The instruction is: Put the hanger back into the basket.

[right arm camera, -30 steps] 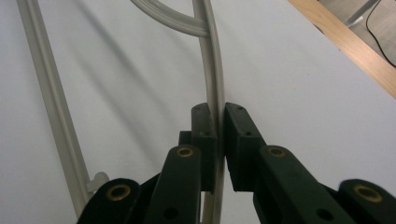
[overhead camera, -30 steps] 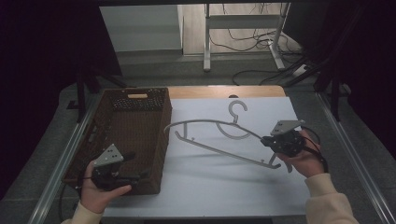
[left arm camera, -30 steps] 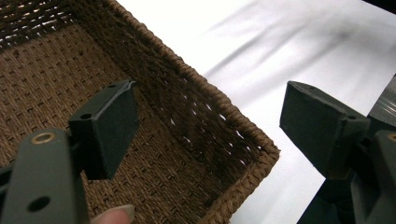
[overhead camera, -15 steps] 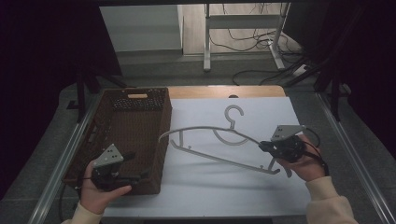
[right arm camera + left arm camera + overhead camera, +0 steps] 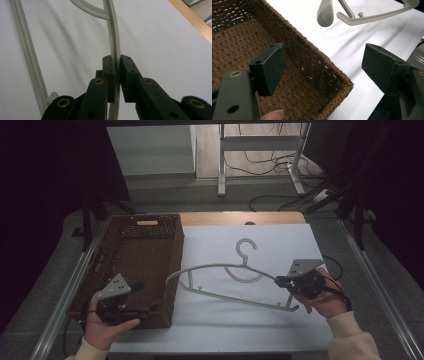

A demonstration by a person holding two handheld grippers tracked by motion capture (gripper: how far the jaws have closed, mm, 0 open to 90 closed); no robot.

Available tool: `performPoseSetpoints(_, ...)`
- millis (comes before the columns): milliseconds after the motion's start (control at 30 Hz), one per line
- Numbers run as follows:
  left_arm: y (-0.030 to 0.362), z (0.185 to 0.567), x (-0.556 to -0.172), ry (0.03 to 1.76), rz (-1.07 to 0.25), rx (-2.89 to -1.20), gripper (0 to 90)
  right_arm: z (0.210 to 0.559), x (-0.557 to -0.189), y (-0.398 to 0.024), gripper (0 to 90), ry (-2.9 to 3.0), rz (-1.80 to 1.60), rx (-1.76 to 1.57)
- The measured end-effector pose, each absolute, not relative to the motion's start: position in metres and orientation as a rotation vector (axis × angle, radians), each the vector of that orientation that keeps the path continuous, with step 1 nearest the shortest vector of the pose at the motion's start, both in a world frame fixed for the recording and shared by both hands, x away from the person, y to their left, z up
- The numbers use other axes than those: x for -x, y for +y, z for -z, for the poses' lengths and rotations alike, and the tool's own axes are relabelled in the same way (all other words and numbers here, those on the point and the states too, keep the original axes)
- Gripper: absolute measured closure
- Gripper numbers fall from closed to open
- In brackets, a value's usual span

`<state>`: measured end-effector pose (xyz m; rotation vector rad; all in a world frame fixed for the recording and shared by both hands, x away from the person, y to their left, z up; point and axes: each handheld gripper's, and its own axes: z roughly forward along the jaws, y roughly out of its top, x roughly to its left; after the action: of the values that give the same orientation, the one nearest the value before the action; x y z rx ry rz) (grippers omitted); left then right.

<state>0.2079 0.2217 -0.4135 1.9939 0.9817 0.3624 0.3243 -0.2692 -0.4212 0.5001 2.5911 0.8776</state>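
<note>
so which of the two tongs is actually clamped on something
The right tongs: shut on the hanger arm. The left tongs stand wide open at the basket corner, holding nothing.

Pale hanger (image 5: 235, 285), seemingly lifted, beside basket (image 5: 135, 265)

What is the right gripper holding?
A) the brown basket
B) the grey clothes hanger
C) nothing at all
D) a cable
B: in the right gripper view the right gripper is shut on the thin curved arm of the hanger, and in the high view it holds the hanger's end over the white table top, beside the basket.
</note>
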Motion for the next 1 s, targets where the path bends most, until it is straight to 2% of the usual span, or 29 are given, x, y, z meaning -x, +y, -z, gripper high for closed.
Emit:
performPoseSetpoints(400, 0.213, 0.398, -0.215, 0.963, -0.353, -2.01, 19.1, 0.422, -0.319, -0.265, 82.7, 2.606, -0.873, -0.471)
performPoseSetpoints(1000, 0.184, 0.379, -0.255, 0.87, -0.26, -2.12, 19.2, 0.42, -0.316, -0.26, 82.7, 2.624, -0.877, -0.414)
